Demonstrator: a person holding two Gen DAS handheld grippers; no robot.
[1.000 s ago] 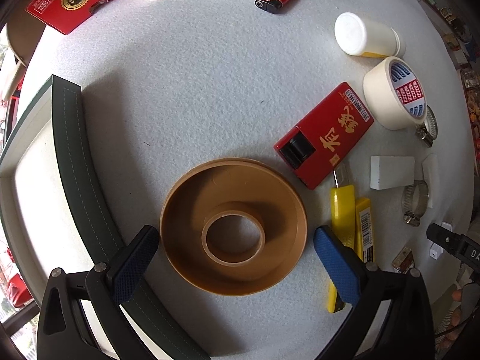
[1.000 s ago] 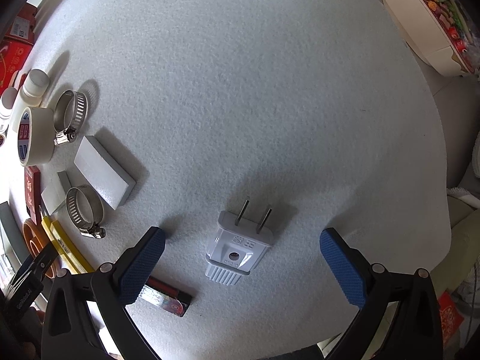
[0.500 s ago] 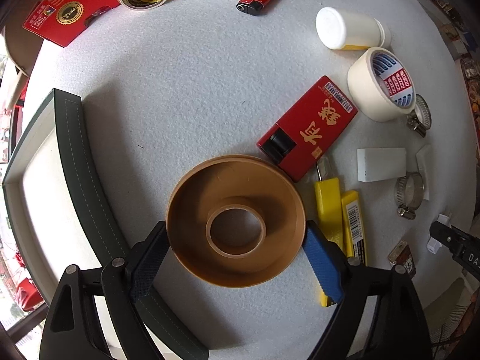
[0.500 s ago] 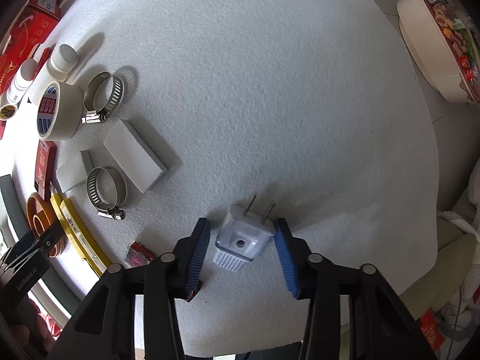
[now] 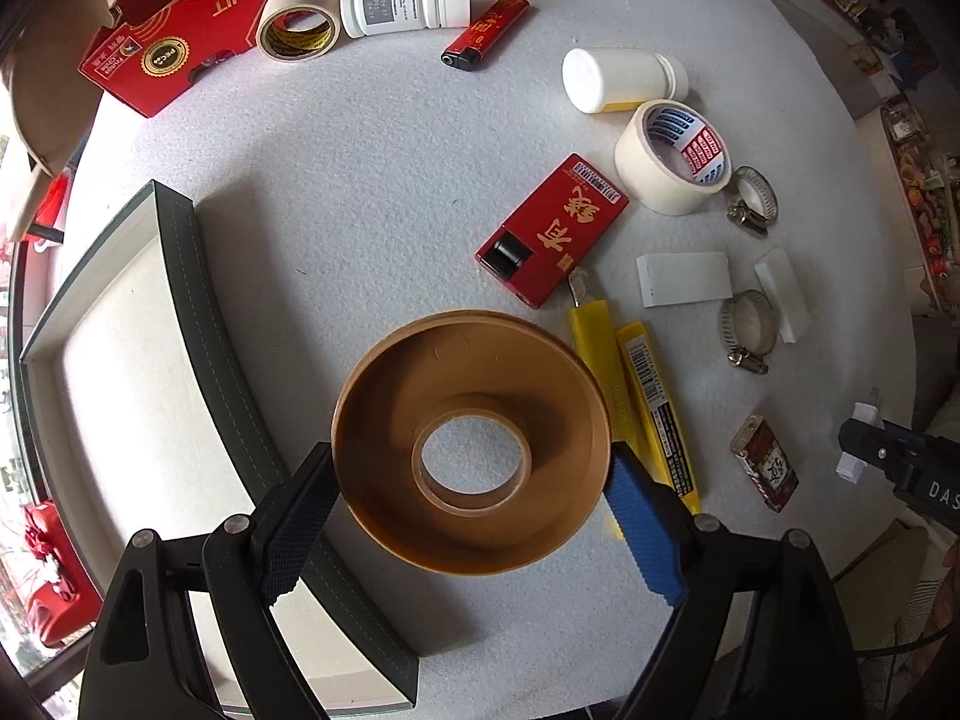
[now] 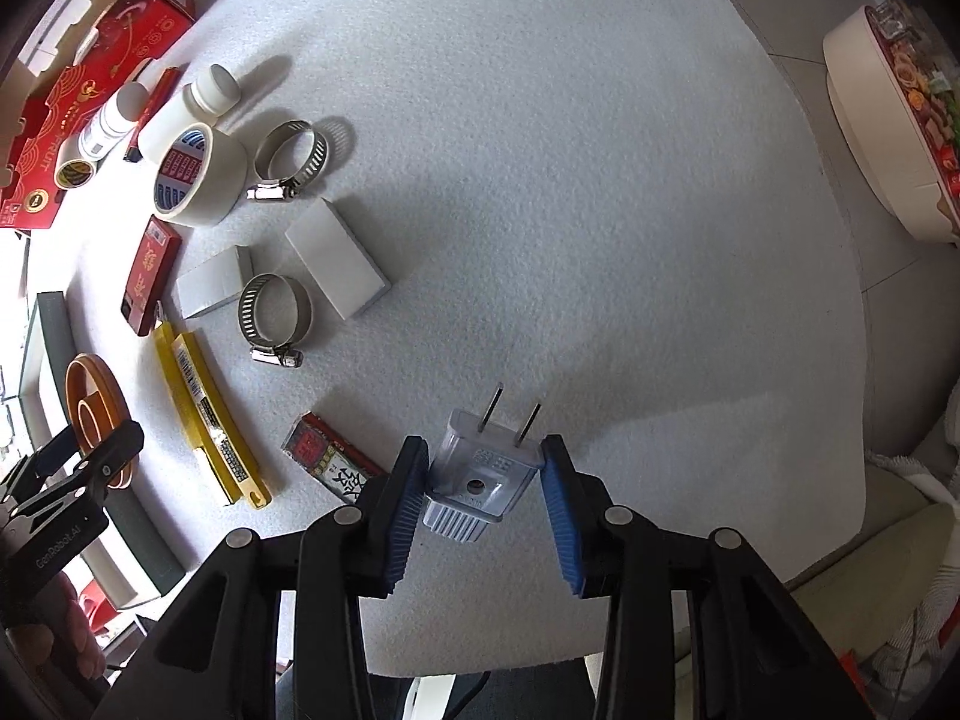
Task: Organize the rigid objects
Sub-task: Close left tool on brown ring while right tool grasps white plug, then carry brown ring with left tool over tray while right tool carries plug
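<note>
Left wrist view first: the left claw (image 5: 471,516) is clamped across the brown tape reel (image 5: 471,441), one blue pad on each side of its wide rim, and the reel looks lifted clear of the white surface (image 5: 372,192). The risk here, I'd say, is that thin round rim: the pads bite only at two narrow points, so any tilt of the wrist could let the reel pivot or pop out. The dark-edged tray (image 5: 198,324) sits just to the left, and its raised wall could catch the reel's lower edge if it's carried across too low. A second ago those pads stood wide apart with the reel lying flat between them; now they're pressed on it and everything on the surface looks further off.

Over to the right wrist view: the right claw (image 6: 483,486) has the white plug (image 6: 477,474) pinched between its pads, prongs pointing away, up off the surface. The pads press on the plug's tapered shoulders, and it sits slightly skewed, so I'd worry it squirts forward or twists in the grip. The red patterned lighter (image 6: 330,465) lies close by on the left. Compared with a second ago, when the pads stood wide open with the plug lying untouched, they've closed right in and the plug has come up.
</note>
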